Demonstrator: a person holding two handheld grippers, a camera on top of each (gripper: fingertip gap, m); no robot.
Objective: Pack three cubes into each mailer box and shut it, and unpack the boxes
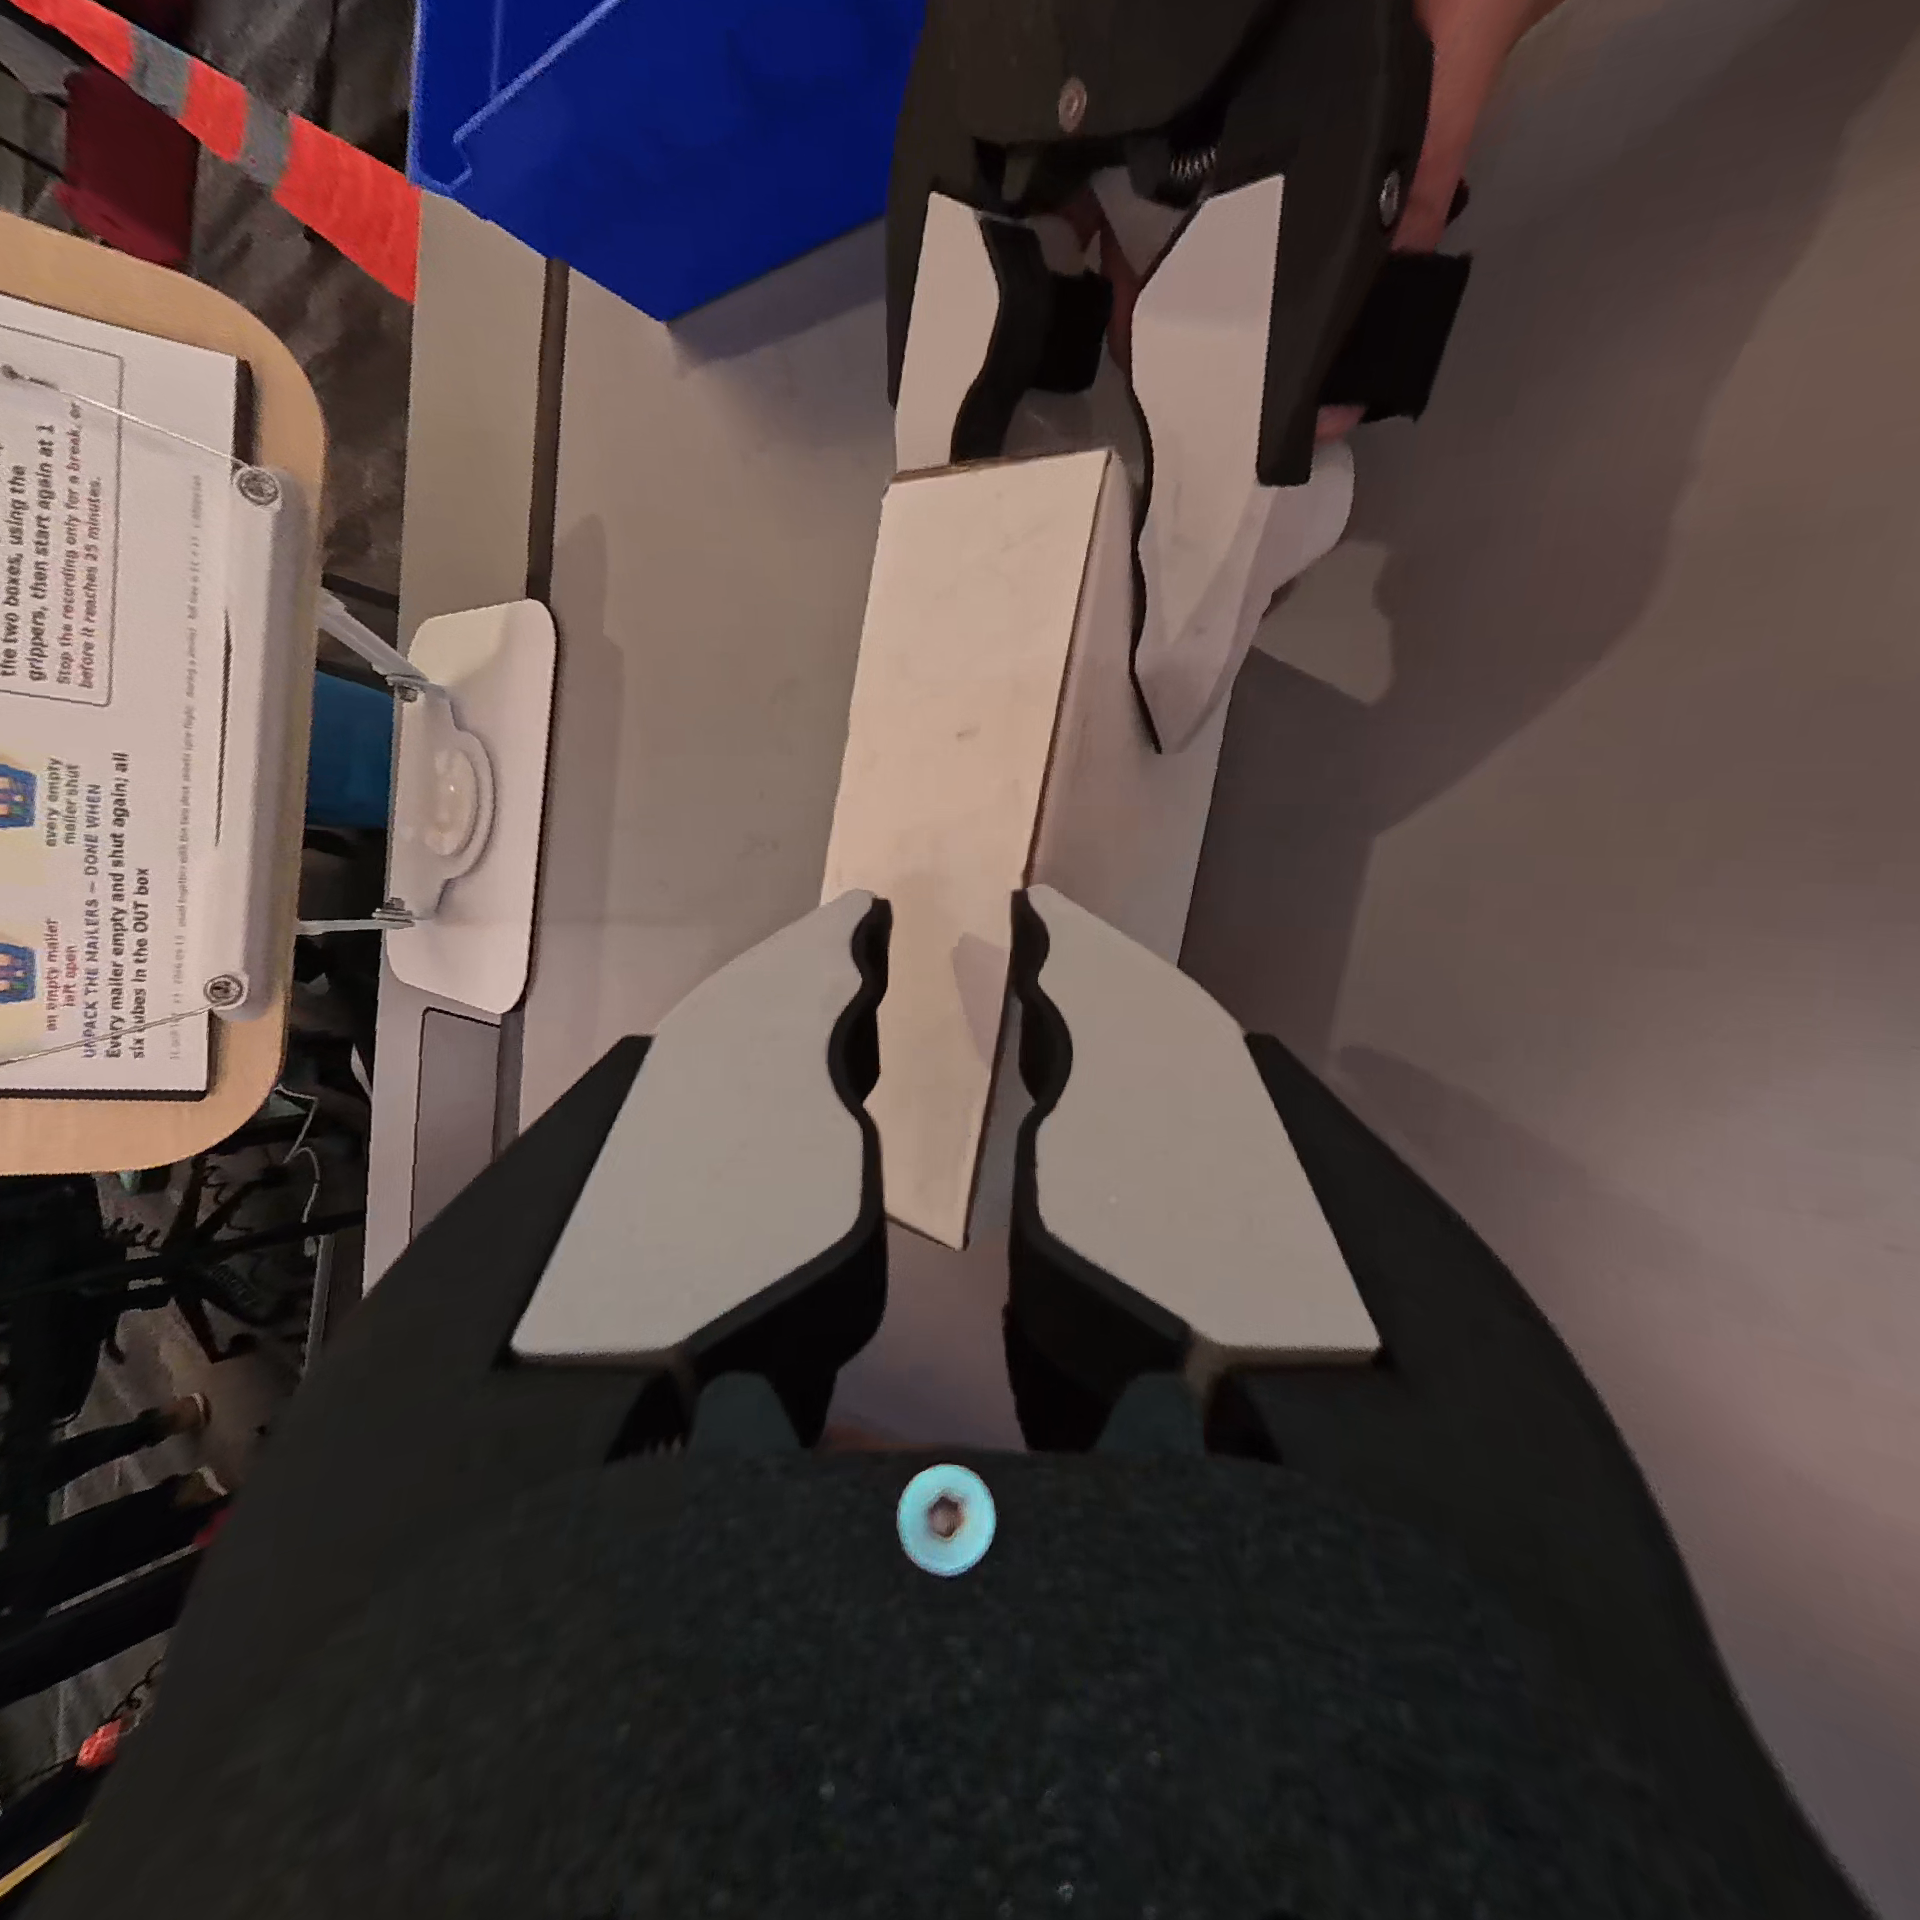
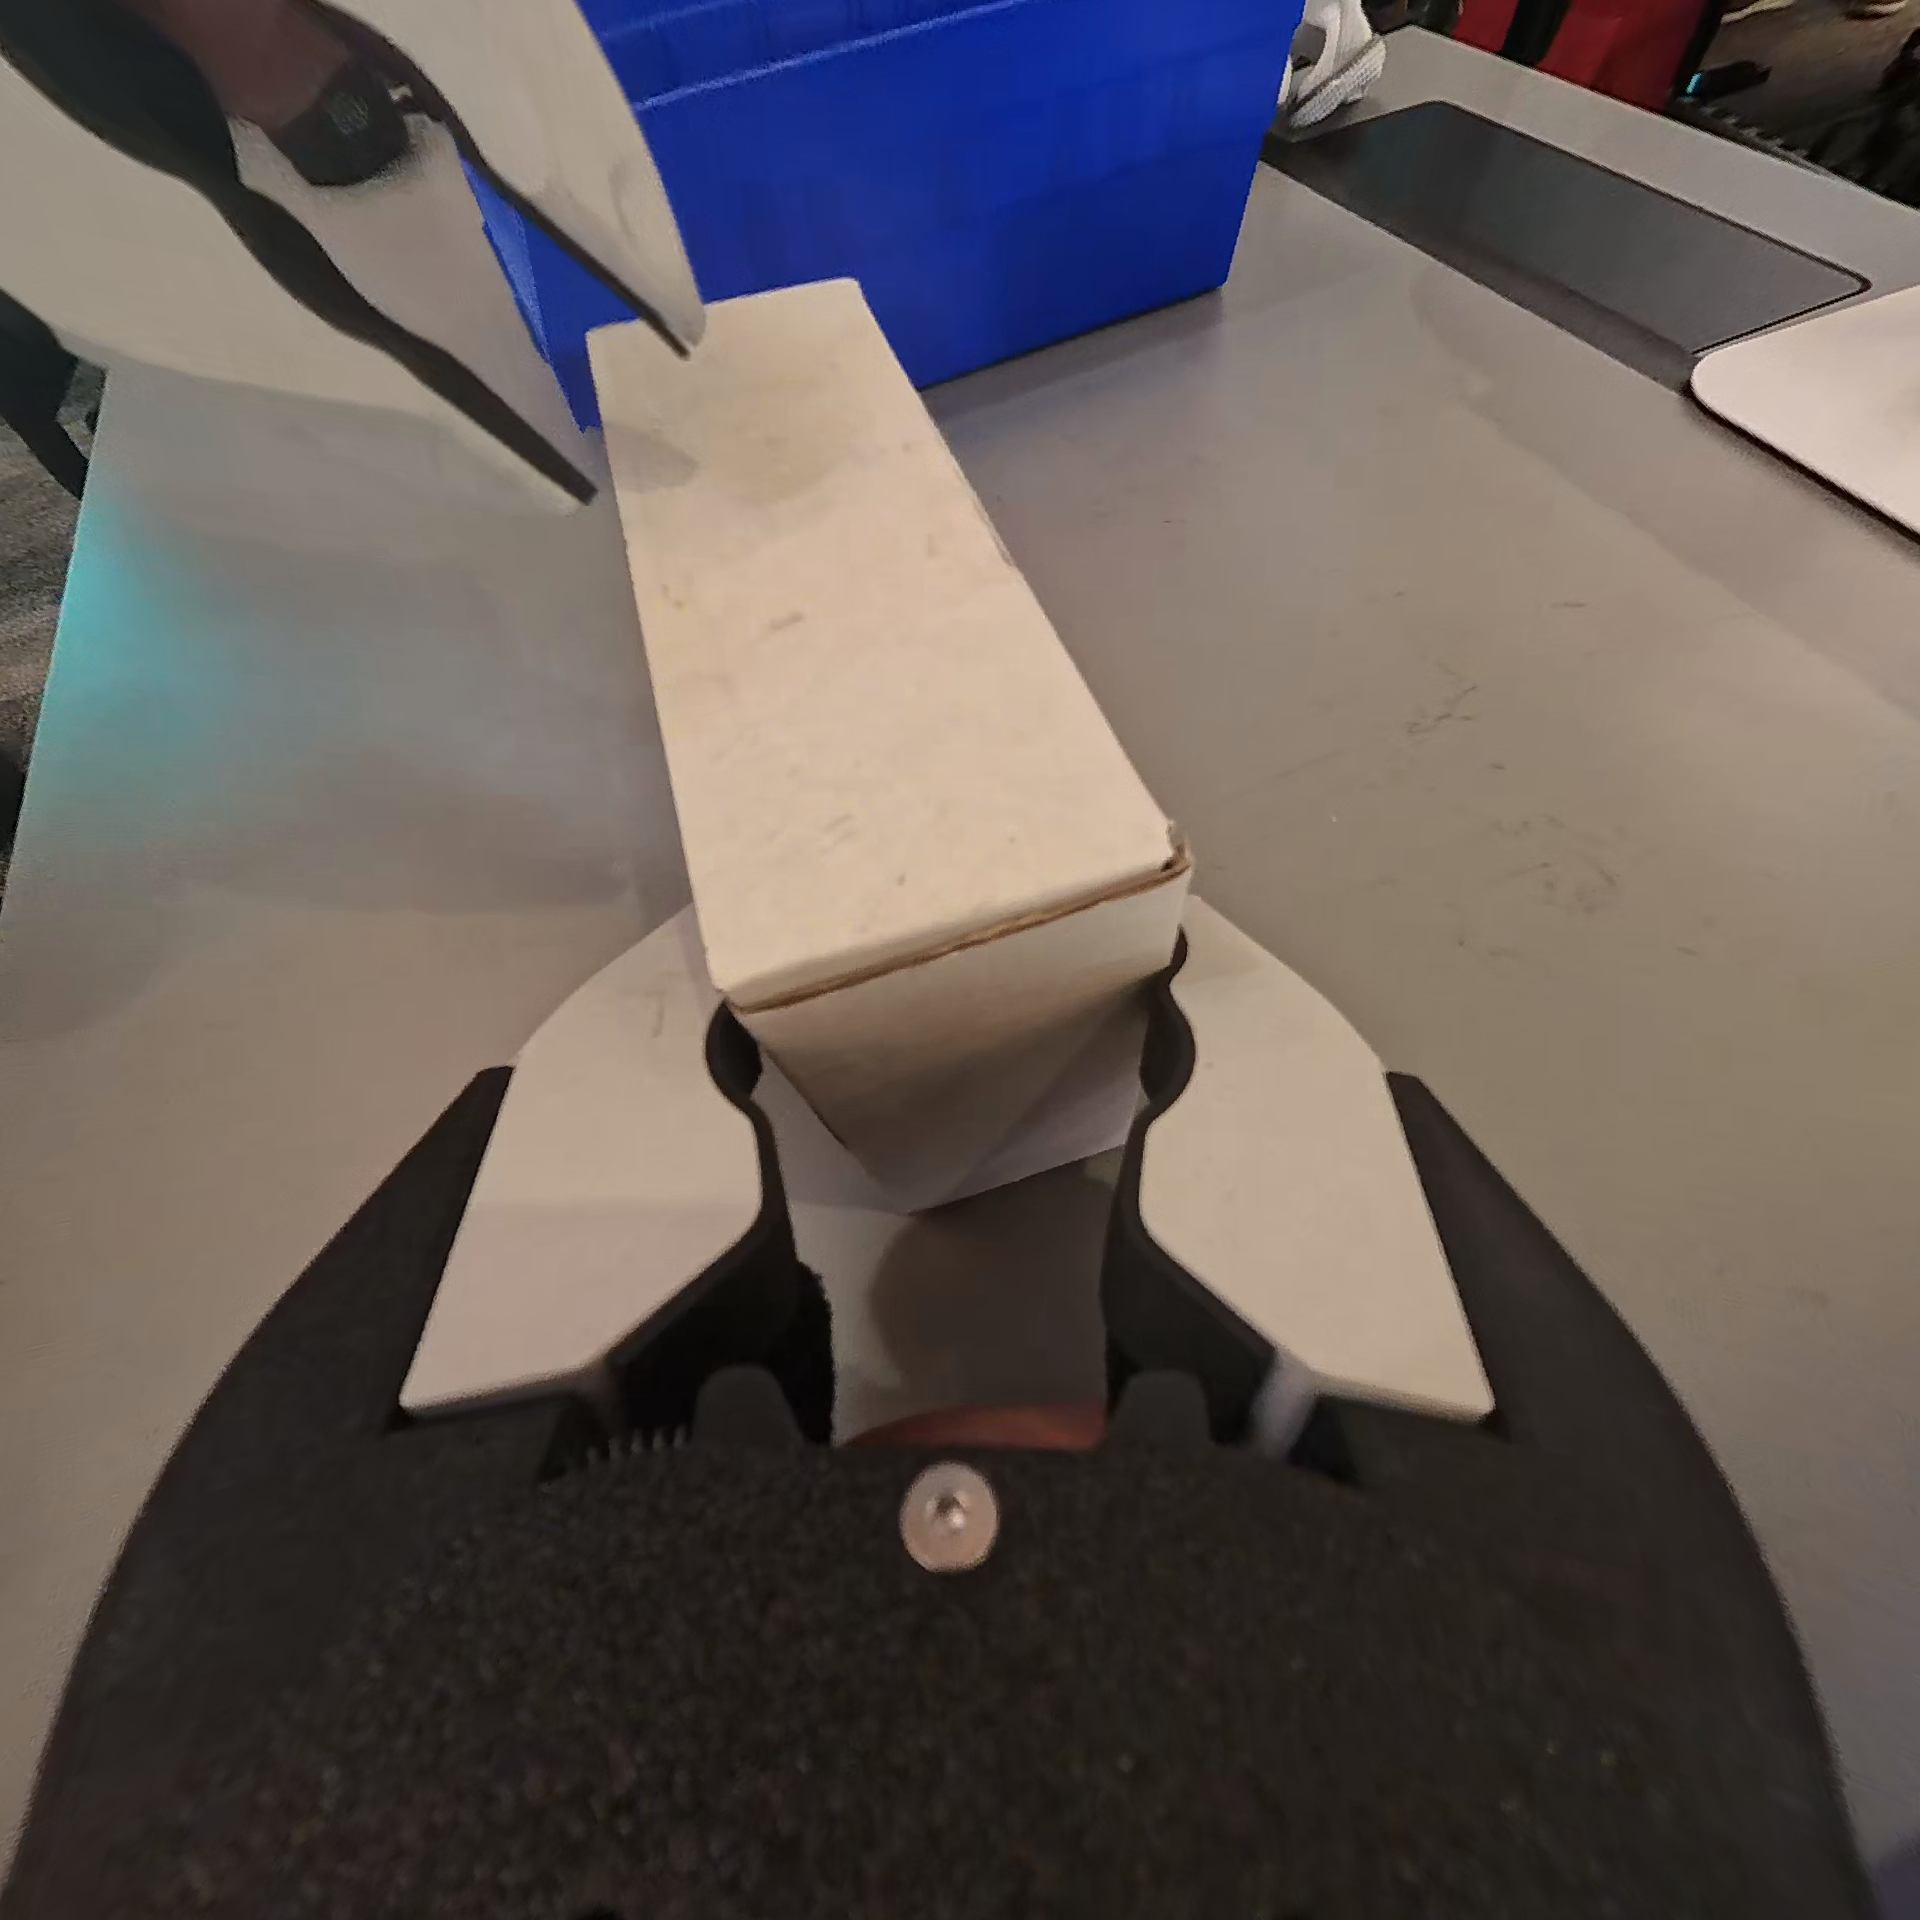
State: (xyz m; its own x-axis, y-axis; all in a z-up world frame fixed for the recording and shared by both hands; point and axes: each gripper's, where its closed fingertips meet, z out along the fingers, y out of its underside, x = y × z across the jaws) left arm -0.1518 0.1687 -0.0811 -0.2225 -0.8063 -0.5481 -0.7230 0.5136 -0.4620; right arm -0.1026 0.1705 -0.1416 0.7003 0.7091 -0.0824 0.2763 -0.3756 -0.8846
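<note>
A blue bin [image 2: 935,177] stands on the grey worktop [image 2: 1455,727]. A white stand base [image 1: 473,800] sits at its edge, beside a printed instruction sheet [image 1: 114,717].

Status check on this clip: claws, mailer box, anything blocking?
Right claw shut on mailer box, near end. Left claw open at the far end, straddling it, grip unclear. Box closed, on grey table. Blue bin right behind; nothing blocking.

Opposed close views, seemingly sharing box [image 1: 977,790]
</note>
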